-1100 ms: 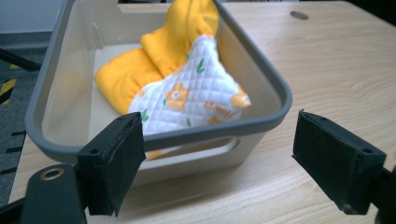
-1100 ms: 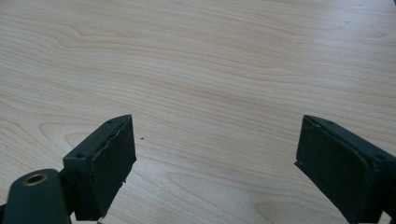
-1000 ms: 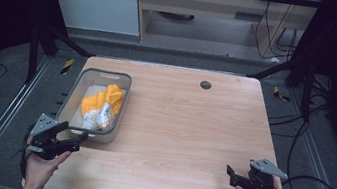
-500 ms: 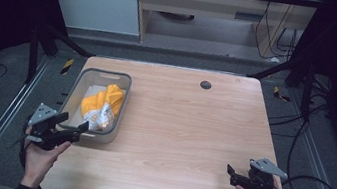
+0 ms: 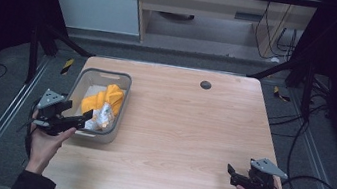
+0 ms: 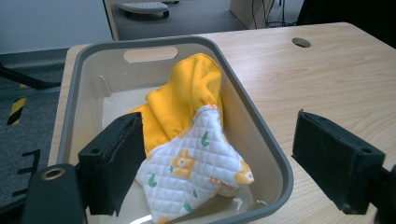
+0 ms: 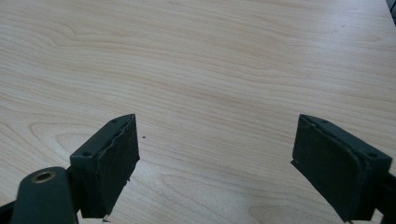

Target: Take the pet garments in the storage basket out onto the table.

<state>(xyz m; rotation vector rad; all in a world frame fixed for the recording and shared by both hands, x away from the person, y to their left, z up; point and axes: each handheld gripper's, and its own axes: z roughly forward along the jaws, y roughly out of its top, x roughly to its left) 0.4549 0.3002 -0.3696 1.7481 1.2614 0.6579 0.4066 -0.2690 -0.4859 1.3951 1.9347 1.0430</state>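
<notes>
at the table's (image 5: pixel 189 143) left edge, the left gripper (image 5: pixel 82 120) hangs over the near rim of the grey bin (image 5: pixel 124 90), jaws spread wide and holding nothing. the bin sits in the left half of the table, near the left edge. inside it lies a bundled cloth (image 6: pixel 187 140), yellow toward the far side and white quilted with small orange prints toward the near side. a dark round hole (image 5: pixel 205 85) sits near the far edge. at the near right corner, the right gripper (image 5: pixel 230 174) rests low over bare wood, jaws wide apart and empty.

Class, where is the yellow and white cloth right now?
In the high view, the cloth lies bunched inside the grey bin at the table's left side, just ahead of the left claw.
</notes>
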